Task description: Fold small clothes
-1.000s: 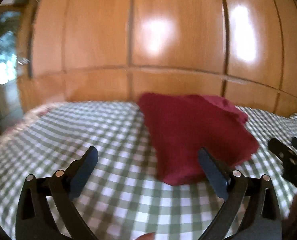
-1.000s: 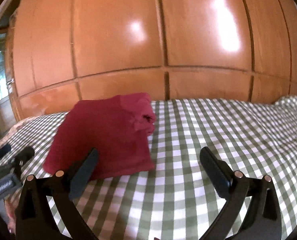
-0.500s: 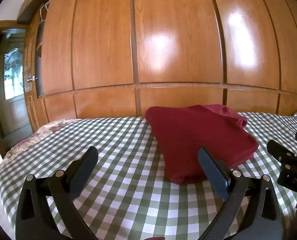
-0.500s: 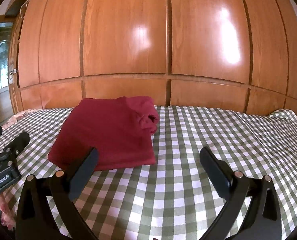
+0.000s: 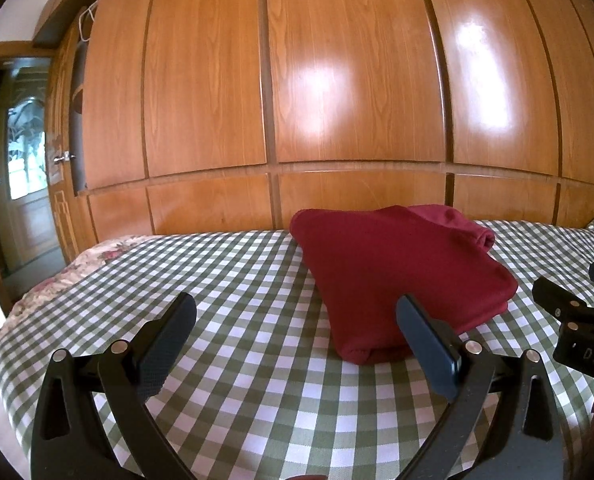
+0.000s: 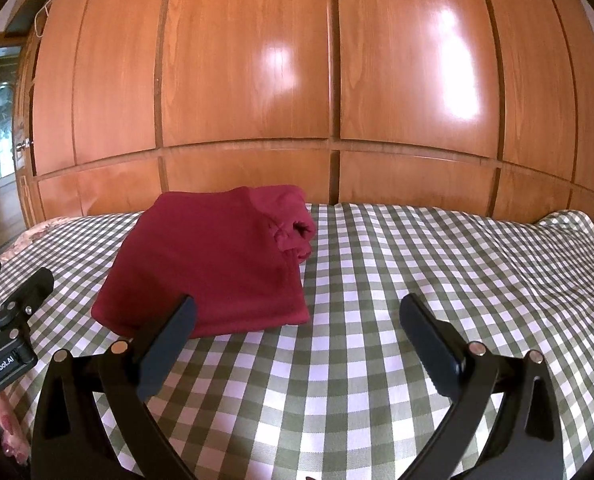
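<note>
Both your left gripper (image 5: 297, 328) and right gripper (image 6: 297, 326) are spread wide and empty, held short of the folded red garment (image 6: 213, 268) on the checked bedcover (image 6: 417, 280). Its rolled sleeve end (image 6: 297, 232) looks loose, so grabbing only the top layer could undo the fold.

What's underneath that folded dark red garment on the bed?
The folded dark red garment lies directly on the green-and-white checked bedsheet, which shows all around it. Whatever sits beneath the fabric itself is covered and cannot be seen.
</note>
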